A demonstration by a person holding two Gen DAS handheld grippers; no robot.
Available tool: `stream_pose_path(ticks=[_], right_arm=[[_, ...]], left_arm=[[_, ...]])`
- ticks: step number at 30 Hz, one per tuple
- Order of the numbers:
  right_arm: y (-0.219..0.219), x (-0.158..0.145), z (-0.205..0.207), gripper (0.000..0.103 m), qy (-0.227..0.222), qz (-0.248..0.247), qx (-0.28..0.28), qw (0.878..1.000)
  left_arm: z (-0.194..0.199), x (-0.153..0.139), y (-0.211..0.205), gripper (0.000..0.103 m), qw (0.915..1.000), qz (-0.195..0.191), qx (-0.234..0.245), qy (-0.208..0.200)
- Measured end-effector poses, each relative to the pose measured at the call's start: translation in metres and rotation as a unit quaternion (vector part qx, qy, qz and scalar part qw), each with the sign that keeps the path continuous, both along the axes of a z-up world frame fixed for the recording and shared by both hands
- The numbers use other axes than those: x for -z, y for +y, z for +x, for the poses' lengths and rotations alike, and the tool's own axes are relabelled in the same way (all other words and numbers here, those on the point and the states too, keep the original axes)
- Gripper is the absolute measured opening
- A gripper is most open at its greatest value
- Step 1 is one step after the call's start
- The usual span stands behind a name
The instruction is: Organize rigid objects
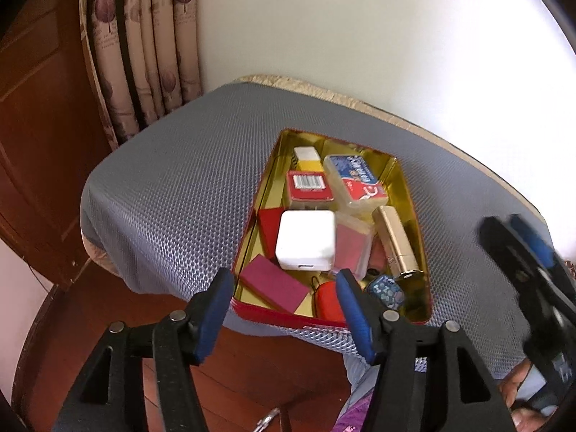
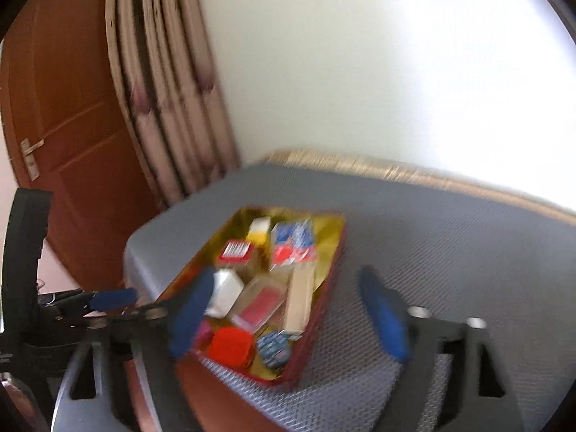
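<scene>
Rigid objects fill one red tin (image 1: 273, 315) with a gold interior, which sits on the grey mesh cushion (image 1: 172, 194) near its front edge. One curtain (image 1: 144, 54) hangs behind the cushion, beside one brown wooden door (image 2: 72, 126).

Contents of the tin, counted from the left wrist view, largest first:
- one white charger cube (image 1: 306, 239), lying on top near the centre;
- one clear case with a blue and red label (image 1: 354, 180), at the far right;
- one clear case with a red insert (image 1: 351, 248), partly under the charger cube;
- one magenta block (image 1: 273, 286), at the near left corner;
- one gold tube (image 1: 396, 241), along the right wall;
- one red box with a barcode (image 1: 309, 185);
- one white and yellow eraser (image 1: 307, 160), at the far end;
- one red round item (image 1: 327, 304), at the near wall;
- one blue patterned die (image 1: 383, 288), at the near right.

Left gripper (image 1: 284, 311) points steeply down over the near wall of the tin. Its jaws stand apart and grip nothing.

Right gripper (image 2: 288, 318) is blurred and angled down toward the tin from the right. Its jaws are spread wide and hold nothing.
</scene>
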State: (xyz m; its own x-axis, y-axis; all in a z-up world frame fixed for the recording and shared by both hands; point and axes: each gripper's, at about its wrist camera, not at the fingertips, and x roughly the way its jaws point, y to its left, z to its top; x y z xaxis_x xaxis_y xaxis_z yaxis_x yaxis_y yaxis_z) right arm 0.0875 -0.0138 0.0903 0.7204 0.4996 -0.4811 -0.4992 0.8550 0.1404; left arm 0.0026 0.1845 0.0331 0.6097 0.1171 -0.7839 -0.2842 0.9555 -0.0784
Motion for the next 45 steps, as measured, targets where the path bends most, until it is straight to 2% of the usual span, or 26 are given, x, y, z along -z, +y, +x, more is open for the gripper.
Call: stream_pose_path(ticks=[1,3,7,13,19,23,31,37,41,45], right_arm=[[-0.003,-0.003,-0.006,0.102,-0.021,0.002,0.014,1.0],[-0.007,-0.008,-0.014,0.102,-0.04,0.012,0.021,0.999],[-0.013,-0.018,-0.023,0.102,-0.044,0.024,0.026,0.998],[-0.018,-0.031,-0.039,0.103,-0.081,0.005,0.047,0.996],[-0.021,-0.035,-0.05,0.103,-0.079,0.001,0.048,0.996],[-0.019,-0.036,-0.059,0.103,-0.083,0.0,0.046,0.995],[-0.02,-0.028,-0.063,0.103,-0.074,-0.001,0.062,0.995],[-0.019,-0.02,-0.068,0.103,-0.072,-0.012,0.071,0.995],[-0.014,-0.016,-0.072,0.103,-0.075,-0.029,0.067,0.995],[-0.012,-0.012,-0.074,0.103,-0.068,-0.037,0.066,0.995]], left_arm=[[-0.001,-0.001,-0.002,0.061,1.0,0.006,0.001,-0.003],[-0.003,-0.005,-0.005,0.061,0.9999,0.011,0.004,-0.012],[-0.007,-0.01,-0.008,0.061,0.9996,0.015,0.007,-0.022],[-0.013,-0.018,-0.012,0.061,0.9981,0.042,0.004,-0.045],[-0.022,-0.027,-0.015,0.061,0.9944,0.068,-0.001,-0.081],[-0.029,-0.033,-0.015,0.061,0.9913,0.069,0.002,-0.112],[-0.033,-0.035,-0.009,0.061,0.9921,0.054,-0.002,-0.113],[-0.041,-0.031,-0.006,0.061,0.9893,0.066,-0.013,-0.13],[-0.047,-0.028,-0.012,0.061,0.9878,0.082,-0.004,-0.133],[-0.052,-0.024,-0.012,0.061,0.989,0.07,0.01,-0.13]])
